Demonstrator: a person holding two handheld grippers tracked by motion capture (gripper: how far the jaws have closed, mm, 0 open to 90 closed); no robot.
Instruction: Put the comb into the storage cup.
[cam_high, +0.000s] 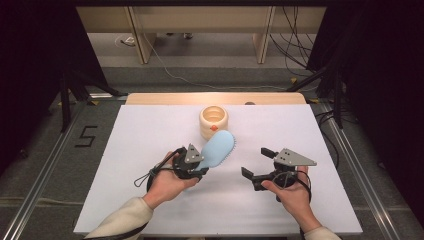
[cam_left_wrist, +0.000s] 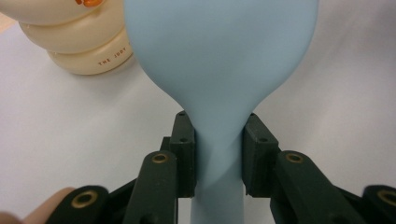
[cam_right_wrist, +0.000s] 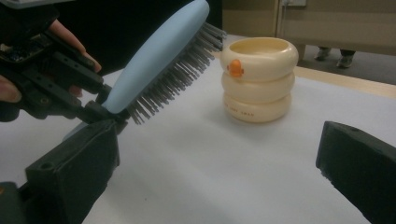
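My left gripper (cam_left_wrist: 218, 156) is pinching the hairbrush (cam_high: 218, 149) by the narrow neck of its handle, holding it off the table (cam_high: 150, 150) with the head tilted up toward one o'clock, close to the cream holder (cam_high: 213, 121); my right gripper (cam_high: 256, 162) waits at three o'clock, spread and empty. I judge the brush light and stiff, its smooth pale-blue plastic back a bit slippery, so that neck is the sound place to take it. The grey bristles (cam_right_wrist: 173, 77) look springy, and the ringed holder looks hard and glossy.
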